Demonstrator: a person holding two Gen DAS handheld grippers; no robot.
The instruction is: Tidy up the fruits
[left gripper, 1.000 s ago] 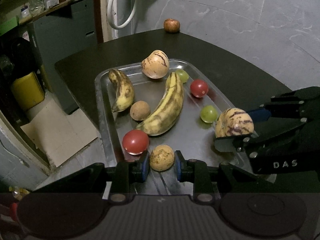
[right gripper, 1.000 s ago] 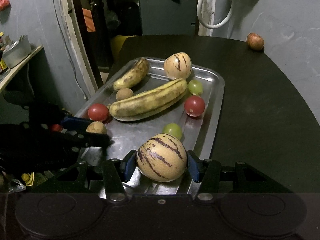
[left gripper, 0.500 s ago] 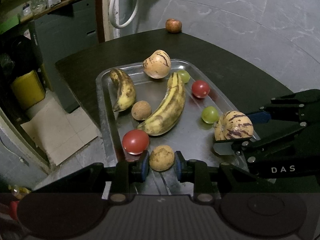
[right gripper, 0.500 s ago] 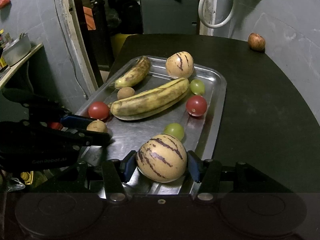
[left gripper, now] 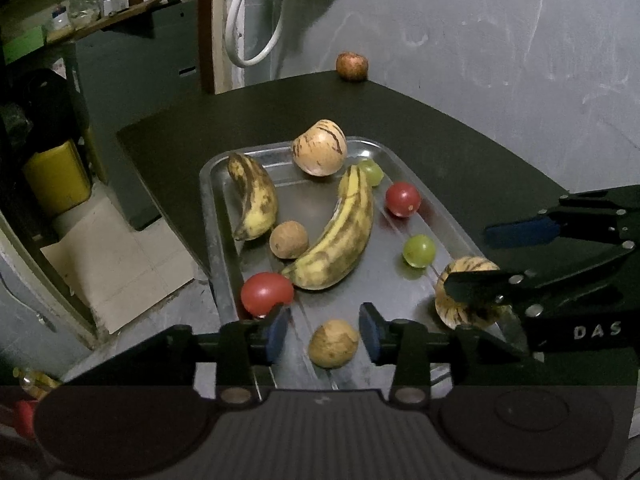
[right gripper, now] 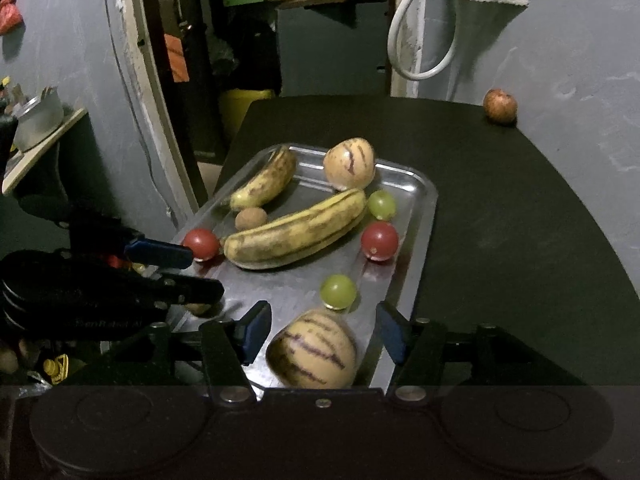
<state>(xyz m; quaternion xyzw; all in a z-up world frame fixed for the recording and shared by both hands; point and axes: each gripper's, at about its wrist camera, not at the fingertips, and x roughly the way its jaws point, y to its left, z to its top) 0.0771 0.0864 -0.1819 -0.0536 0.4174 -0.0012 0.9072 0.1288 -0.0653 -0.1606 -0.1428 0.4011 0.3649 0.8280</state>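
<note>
**Releasing fruit onto the steel tray: both tongs opening**

Left tongs (left gripper: 324, 330): jaws opening, blue pads clear on both sides of a small brown fruit (left gripper: 333, 343) that rests on the tray (left gripper: 212, 216) at its near end. No pad contact visible.

Right tongs (right gripper: 318, 330): jaws opening, pads standing off a striped melon (right gripper: 313, 354) that sits at the tray's near right corner, slightly blurred. Gaps show on both sides.

Tray contents, left wrist view: long banana (left gripper: 340, 232) lying diagonally at centre; short banana (left gripper: 252, 200) along the left rim; second striped melon (left gripper: 319, 147) at the far end; two red tomatoes (left gripper: 266, 293), one near left, one right of centre; two green fruits (left gripper: 419, 251); another brown fruit (left gripper: 288, 239) between the bananas.

Worktop (left gripper: 460, 152): dark, carrying the tray. One reddish fruit (left gripper: 351, 66) sits well apart at the far edge by the wall.
</note>
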